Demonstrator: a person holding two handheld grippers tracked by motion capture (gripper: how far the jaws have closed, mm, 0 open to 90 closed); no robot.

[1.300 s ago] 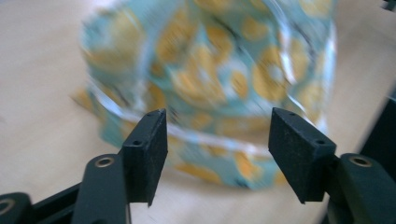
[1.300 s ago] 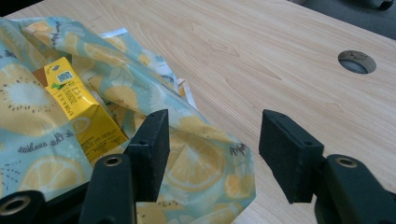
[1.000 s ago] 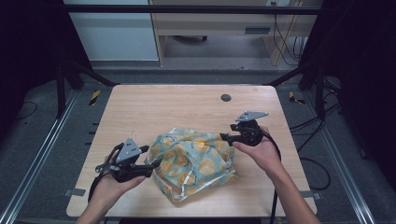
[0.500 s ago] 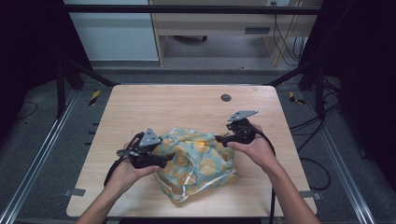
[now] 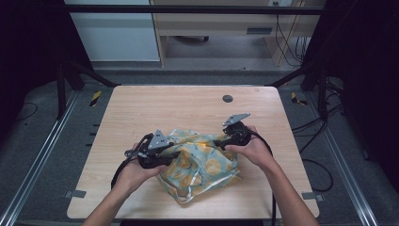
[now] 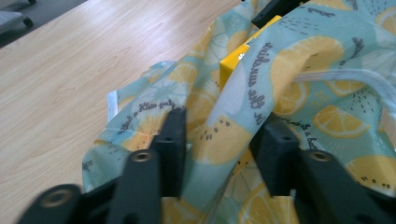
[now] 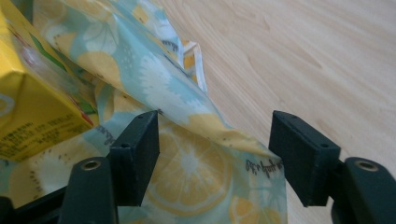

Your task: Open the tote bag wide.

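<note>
A light-blue cloth bag (image 5: pixel 202 165) printed with lemons lies crumpled on the wooden table (image 5: pixel 179 108), toward the near edge. A yellow carton (image 6: pixel 231 70) pokes out of the bag (image 6: pixel 299 70); its corner (image 7: pixel 32 98) is seen close up in the right gripper view. My left gripper (image 5: pixel 176 153) is at the bag's left side. Its jaws have just been closing and now pinch a raised fold of fabric (image 6: pixel 222 140). At the bag's right upper edge, my right gripper (image 5: pixel 219 142) stands open; its jaws have just closed a little, with the cloth's edge (image 7: pixel 187 163) lying loose between them.
A small dark round grommet (image 5: pixel 227 98) sits in the tabletop at the far side. Bare wood (image 6: pixel 70 70) stretches beyond and to both sides of the bag. Dark metal frame rails run along the table's left and right sides.
My left hand has moved right, from the table's left part onto the bag, and its jaws have narrowed on the fabric. The right gripper has sunk a little toward the bag's edge.
</note>
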